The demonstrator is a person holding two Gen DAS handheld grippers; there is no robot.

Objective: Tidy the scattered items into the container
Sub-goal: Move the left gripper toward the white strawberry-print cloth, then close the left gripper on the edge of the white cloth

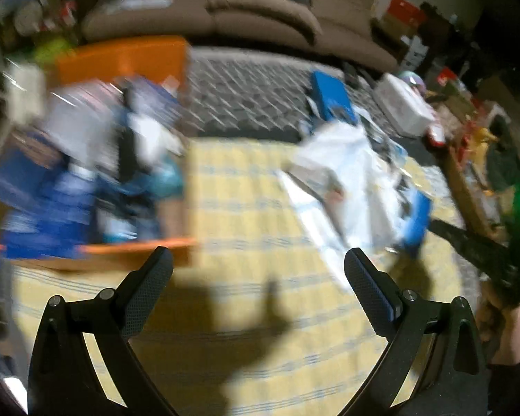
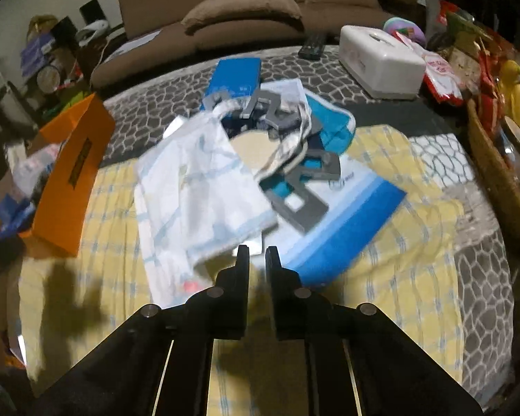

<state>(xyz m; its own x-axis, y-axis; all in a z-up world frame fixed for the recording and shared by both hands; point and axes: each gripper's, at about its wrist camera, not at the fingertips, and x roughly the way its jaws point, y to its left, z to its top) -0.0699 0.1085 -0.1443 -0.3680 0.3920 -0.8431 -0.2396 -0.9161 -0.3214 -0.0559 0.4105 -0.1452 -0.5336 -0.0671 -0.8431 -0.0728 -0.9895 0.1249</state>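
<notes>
An orange box (image 1: 121, 55) stands at the left, blurred, with several blue and white packs inside; the right wrist view shows its side (image 2: 69, 173). In the middle of the table lies a heap: a white cloth bag (image 2: 197, 187), grey square frames (image 2: 301, 208), a blue box (image 2: 235, 76) and a blue-and-white booklet (image 2: 346, 215). My right gripper (image 2: 257, 254) is nearly closed at the near edge of the white bag, with a white corner between its tips. My left gripper (image 1: 258, 260) is open and empty over the yellow checked cloth, between the box and the white bag (image 1: 343, 170).
A white tissue box (image 2: 381, 62) and a remote (image 2: 312, 46) sit at the back. A woven basket (image 2: 495, 159) and snack packs crowd the right edge. A brown sofa (image 2: 242, 17) lies beyond. A person's hand (image 1: 502, 326) shows at the right.
</notes>
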